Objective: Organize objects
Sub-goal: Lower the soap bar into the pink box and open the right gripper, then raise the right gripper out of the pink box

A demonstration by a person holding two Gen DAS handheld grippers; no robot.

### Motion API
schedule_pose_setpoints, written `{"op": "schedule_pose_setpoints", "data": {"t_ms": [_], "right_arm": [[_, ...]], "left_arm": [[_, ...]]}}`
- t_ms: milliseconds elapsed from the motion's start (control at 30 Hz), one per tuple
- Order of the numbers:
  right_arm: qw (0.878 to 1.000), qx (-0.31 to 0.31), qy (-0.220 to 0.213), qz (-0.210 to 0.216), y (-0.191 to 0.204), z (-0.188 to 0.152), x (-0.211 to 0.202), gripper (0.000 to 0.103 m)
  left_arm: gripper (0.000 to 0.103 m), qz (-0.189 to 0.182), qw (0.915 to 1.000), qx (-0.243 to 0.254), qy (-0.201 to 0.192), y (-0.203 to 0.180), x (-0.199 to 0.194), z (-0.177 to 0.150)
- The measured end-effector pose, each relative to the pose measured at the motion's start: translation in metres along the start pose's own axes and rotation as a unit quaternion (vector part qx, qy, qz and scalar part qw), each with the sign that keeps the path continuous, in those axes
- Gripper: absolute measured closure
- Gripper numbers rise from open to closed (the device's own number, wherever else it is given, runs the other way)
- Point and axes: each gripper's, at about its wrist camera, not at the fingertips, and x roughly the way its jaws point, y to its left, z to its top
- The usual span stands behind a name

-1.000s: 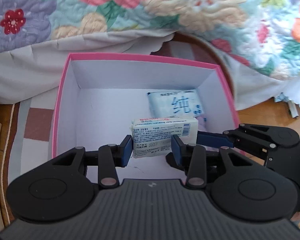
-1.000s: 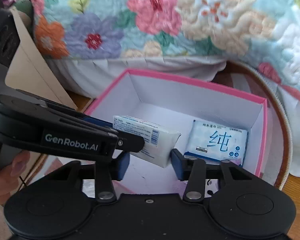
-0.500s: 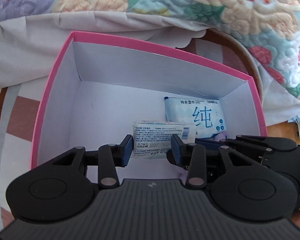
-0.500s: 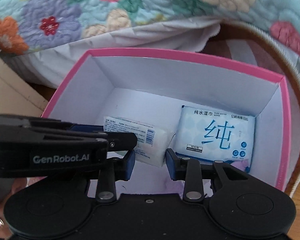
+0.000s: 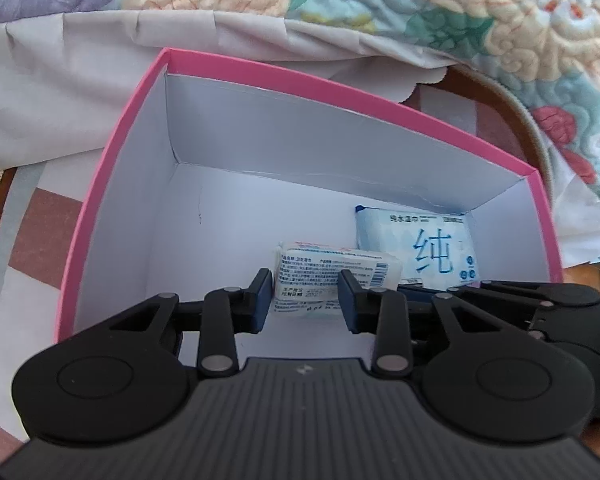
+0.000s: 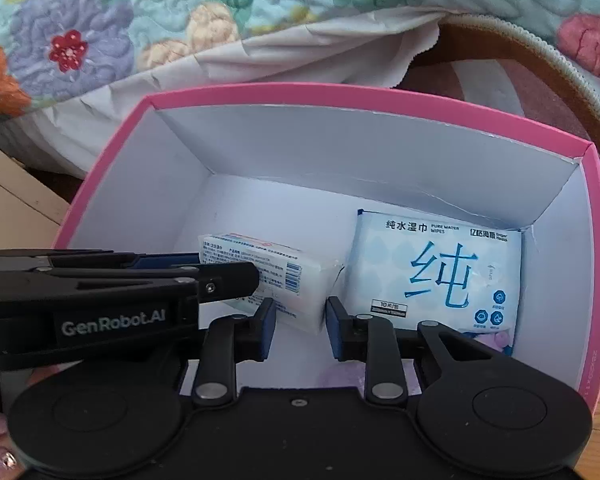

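A pink box with white inside walls (image 5: 116, 152) (image 6: 380, 92) holds two packs. A blue and white wet wipes pack (image 5: 420, 244) (image 6: 440, 268) lies flat at its right. A small white tissue pack (image 5: 324, 276) (image 6: 268, 264) lies on the box floor to its left. My left gripper (image 5: 305, 300) is low inside the box and shut on the small tissue pack, its pads pressed on both sides. My right gripper (image 6: 299, 328) is partly open and empty, just in front of that pack, with the left gripper's fingers (image 6: 220, 276) crossing its view.
A floral quilt (image 5: 380, 8) (image 6: 180, 20) and a pale sheet (image 5: 60, 92) hang behind the box. A round rug with a cord edge (image 6: 548, 80) lies under it. A cardboard piece (image 6: 8, 200) stands at the left.
My left gripper has lowered the small tissue pack to the box floor beside the wet wipes. Both grippers have moved forward and down into the box. The right gripper's gap has narrowed a little.
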Motion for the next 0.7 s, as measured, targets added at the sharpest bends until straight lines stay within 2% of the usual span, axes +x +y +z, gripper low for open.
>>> {"op": "schedule_pose_setpoints", "data": {"t_ms": [100,167,300,400,500,567,700], "right_arm": [[1.0,-0.006,-0.005,-0.003,-0.001,-0.001,0.001,0.073],[1.0,0.002,-0.012,-0.013,-0.006,-0.002,-0.002,0.071],[1.0,0.014,-0.021,-0.005,-0.011,-0.007,-0.014,0.07],[0.999,-0.006,-0.042,0.006,-0.004,-0.016,-0.03,0.068],[0.998,-0.029,-0.061,0.01,0.008,-0.025,-0.046,0.068],[0.997,-0.038,-0.071,0.016,0.016,-0.029,-0.055,0.067],[0.994,-0.052,-0.095,0.014,0.024,-0.038,-0.073,0.065]], "left_arm": [[0.068,0.014,0.9998,-0.002,-0.015,-0.001,-0.001,0.001],[0.063,0.013,0.9997,-0.004,-0.022,0.0,-0.007,0.002],[0.062,0.012,0.9999,-0.003,-0.009,0.0,-0.019,0.004],[0.062,0.006,1.0,0.0,-0.006,0.0,-0.03,0.001],[0.062,0.015,0.9998,0.006,-0.008,-0.001,-0.042,-0.002],[0.062,0.024,0.9995,-0.007,-0.018,0.001,-0.053,-0.002],[0.062,0.016,0.9996,-0.003,-0.022,0.001,-0.074,-0.002]]}}
